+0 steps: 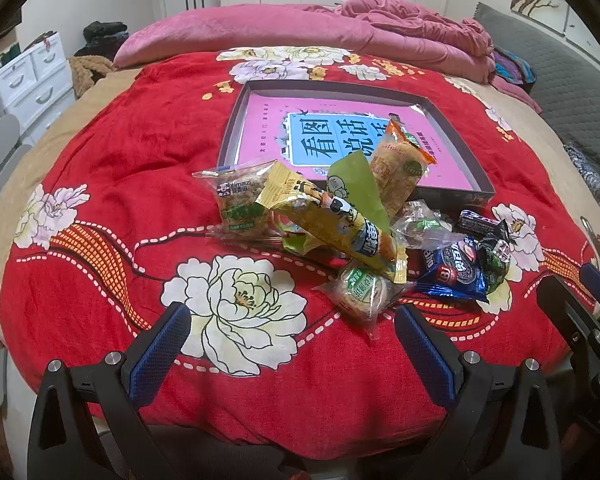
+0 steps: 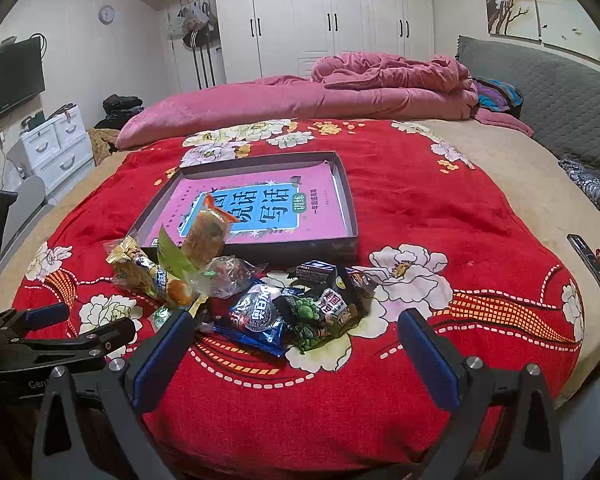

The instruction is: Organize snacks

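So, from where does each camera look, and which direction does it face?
Left wrist: sits on the left claw, low at the bed's near edge, facing the snack pile and shallow dark cardboard box; the open right claw shows at right.
Right wrist: on the right claw, same direction; the left claw shows at left.
Shared: box, blue foil cookie packet.

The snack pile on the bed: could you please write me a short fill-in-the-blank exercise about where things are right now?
1. The snack pile lies on a blanket whose main colour is ____.
2. The shallow box holds a book with a ____ cover.
3. The orange-topped packet leans on the box's ____ rim.
4. Both the left gripper and right gripper are ____ and hold nothing.

Missing words: red; pink; near; open
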